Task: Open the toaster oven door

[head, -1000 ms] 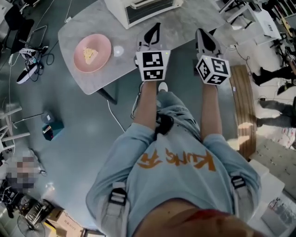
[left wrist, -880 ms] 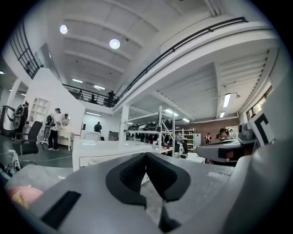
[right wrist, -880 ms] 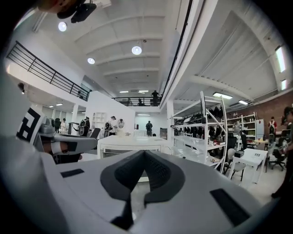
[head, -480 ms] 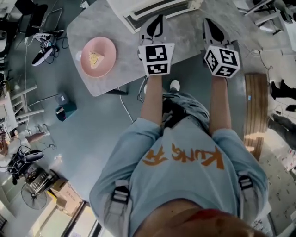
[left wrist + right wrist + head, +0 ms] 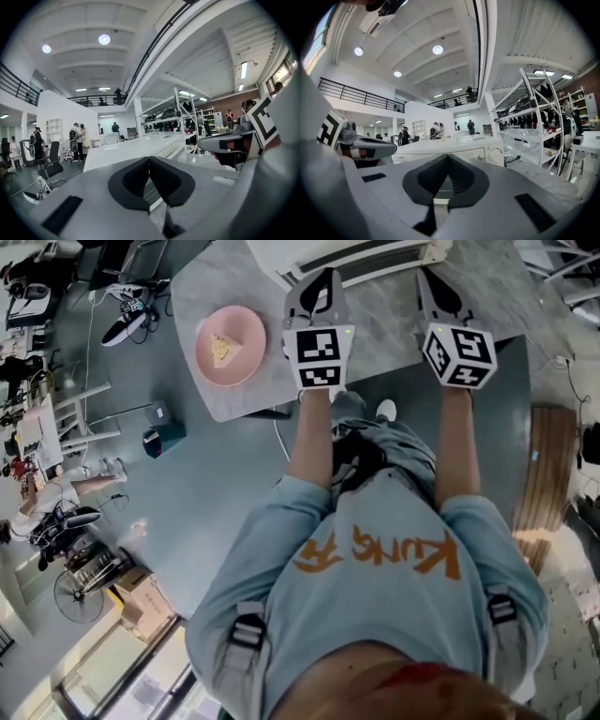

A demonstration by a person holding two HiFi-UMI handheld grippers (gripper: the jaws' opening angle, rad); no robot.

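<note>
The white toaster oven (image 5: 347, 257) stands at the far edge of the grey table (image 5: 375, 320), cut off by the top of the head view; its door looks closed. In the right gripper view its front and a round knob (image 5: 496, 153) show beyond the jaws; the left gripper view shows its top and side (image 5: 136, 150). My left gripper (image 5: 319, 287) is shut and empty, over the table just short of the oven's front. My right gripper (image 5: 433, 287) is also shut and empty, level with it on the right.
A pink plate (image 5: 231, 345) with a piece of food (image 5: 222, 348) sits on the table's left end. Shoes, a stool and a teal box lie on the floor to the left. A wooden bench (image 5: 548, 474) stands at the right. White shelving (image 5: 534, 126) rises behind the table.
Both grippers have moved forward over the table toward the oven, staying shut. The view has shifted with me, so the table and plate have slid right in the picture.
</note>
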